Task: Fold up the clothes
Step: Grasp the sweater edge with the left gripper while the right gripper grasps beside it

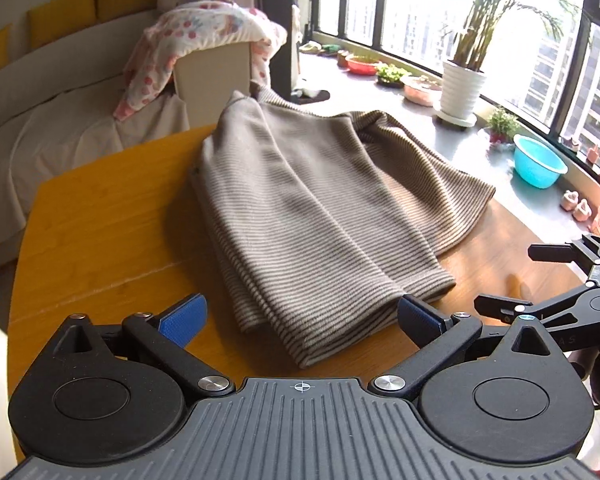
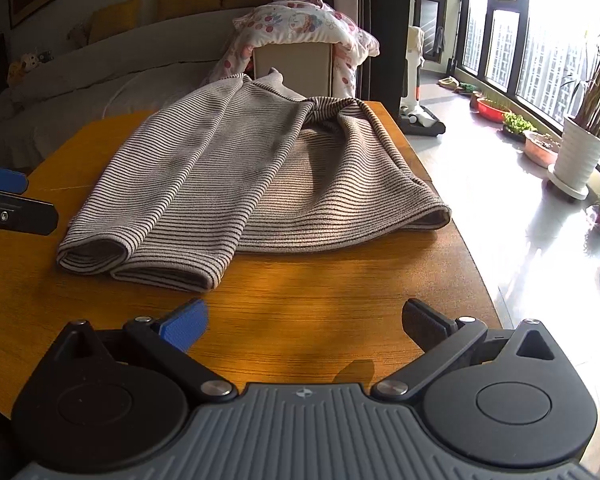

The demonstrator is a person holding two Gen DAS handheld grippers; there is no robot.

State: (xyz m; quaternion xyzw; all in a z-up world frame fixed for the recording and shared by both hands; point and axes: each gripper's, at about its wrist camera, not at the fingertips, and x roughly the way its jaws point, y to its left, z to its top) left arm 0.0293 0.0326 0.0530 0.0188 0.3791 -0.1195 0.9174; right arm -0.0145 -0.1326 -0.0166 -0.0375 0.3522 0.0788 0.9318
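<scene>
Left gripper [image 1: 302,320]: my fingers spread wide, empty, low over the near hem.
Right gripper [image 2: 305,320]: my fingers spread wide, empty, above bare wood, short of the cloth.
Striped garment [image 1: 316,208]: lies on the table, partly folded; fine brown-and-cream ribbed knit, two rolled ends nearest me.
Table [image 2: 300,292]: orange wood, visible grain, rounded edge.
Teal basin [image 1: 538,162]: plastic, on the window ledge; contents not visible.
White pot [image 1: 460,88]: ribbed, holding a palm.

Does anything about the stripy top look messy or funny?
A bit. The striped top on the wooden table is only partly folded: its sleeves lie neatly together, but the far part near the collar is bunched and twisted, and one side hangs over the table's edge. Nothing looks torn or spilled.
</scene>
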